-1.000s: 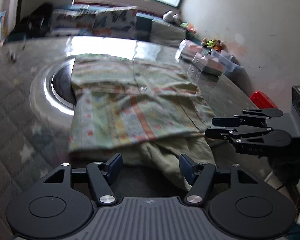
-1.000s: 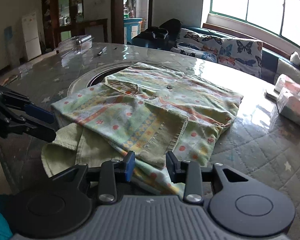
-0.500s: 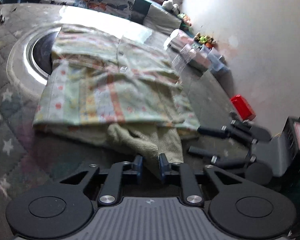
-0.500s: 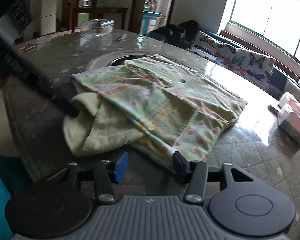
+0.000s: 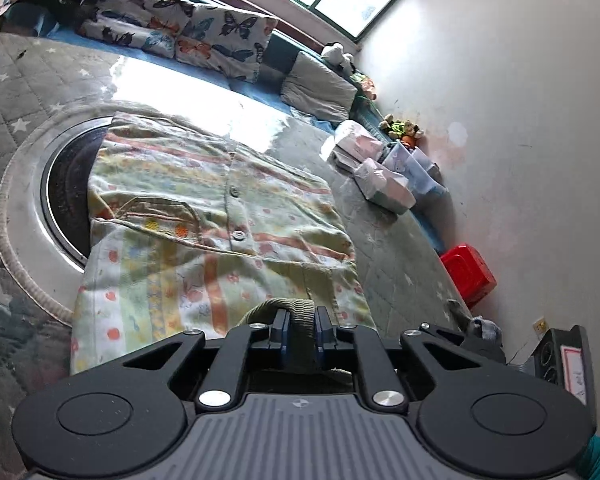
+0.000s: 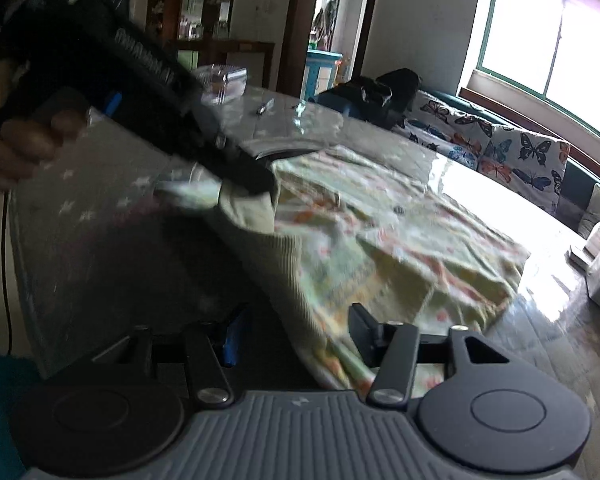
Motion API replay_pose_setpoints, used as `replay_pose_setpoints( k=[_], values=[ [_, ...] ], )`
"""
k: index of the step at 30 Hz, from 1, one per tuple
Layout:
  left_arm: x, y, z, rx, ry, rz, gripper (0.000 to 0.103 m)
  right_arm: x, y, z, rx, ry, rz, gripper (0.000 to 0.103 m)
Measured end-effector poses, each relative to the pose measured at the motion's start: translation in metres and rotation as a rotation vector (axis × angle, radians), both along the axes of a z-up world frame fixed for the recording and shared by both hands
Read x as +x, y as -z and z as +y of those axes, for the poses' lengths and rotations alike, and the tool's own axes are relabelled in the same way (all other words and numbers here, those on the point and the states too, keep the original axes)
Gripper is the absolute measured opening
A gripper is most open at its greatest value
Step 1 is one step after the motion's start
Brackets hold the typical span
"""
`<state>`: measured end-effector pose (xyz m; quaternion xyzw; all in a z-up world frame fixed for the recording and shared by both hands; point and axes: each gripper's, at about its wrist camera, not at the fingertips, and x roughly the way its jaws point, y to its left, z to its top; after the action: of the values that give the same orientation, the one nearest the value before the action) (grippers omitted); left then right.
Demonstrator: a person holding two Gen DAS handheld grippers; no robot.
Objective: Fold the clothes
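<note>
Now left gripper (image 5: 300, 326) clamps the lifted olive cuff (image 5: 298, 312); right gripper (image 6: 296, 332) gapes, narrowing.

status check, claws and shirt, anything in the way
Left claw shut on olive cuff. Right claw open astride shirt hem. Nothing in the way.

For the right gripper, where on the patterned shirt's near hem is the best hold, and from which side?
Grip the near hem edge of the patterned shirt, coming from the table's near edge. It lies between the right gripper's open fingers, and the left gripper already pinches the ribbed olive part, so both lift together.
</note>
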<state>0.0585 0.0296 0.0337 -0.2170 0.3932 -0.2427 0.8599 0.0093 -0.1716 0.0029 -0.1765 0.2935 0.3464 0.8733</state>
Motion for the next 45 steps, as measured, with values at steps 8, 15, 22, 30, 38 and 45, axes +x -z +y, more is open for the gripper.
replay_pose_setpoints(
  k=[8, 15, 22, 30, 38, 45],
  values=[
    [-0.018, -0.002, 0.028, 0.090, -0.065, -0.070, 0.055, 0.033, -0.013, 0.000, 0.120, 0.060, 0.105, 0.014],
    [-0.054, 0.003, 0.032, 0.387, -0.031, -0.269, 0.072, 0.048, -0.023, -0.003, 0.166, 0.097, 0.110, 0.013],
    [-0.058, 0.021, 0.005, 0.669, 0.087, -0.446, 0.072, 0.050, -0.026, -0.001, 0.178, 0.111, 0.100, 0.012],
    [-0.043, 0.039, 0.006, 0.745, 0.160, -0.504, 0.033, 0.049, -0.024, -0.003, 0.190, 0.122, 0.093, 0.010],
    [-0.056, 0.029, 0.014, 0.662, 0.165, -0.508, 0.008, 0.029, -0.031, -0.012, 0.216, 0.094, 0.073, 0.005],
    [-0.107, 0.003, 0.016, 0.575, 0.211, -0.501, 0.008, -0.024, -0.059, -0.034, 0.225, 0.010, 0.084, 0.005]
  ],
)
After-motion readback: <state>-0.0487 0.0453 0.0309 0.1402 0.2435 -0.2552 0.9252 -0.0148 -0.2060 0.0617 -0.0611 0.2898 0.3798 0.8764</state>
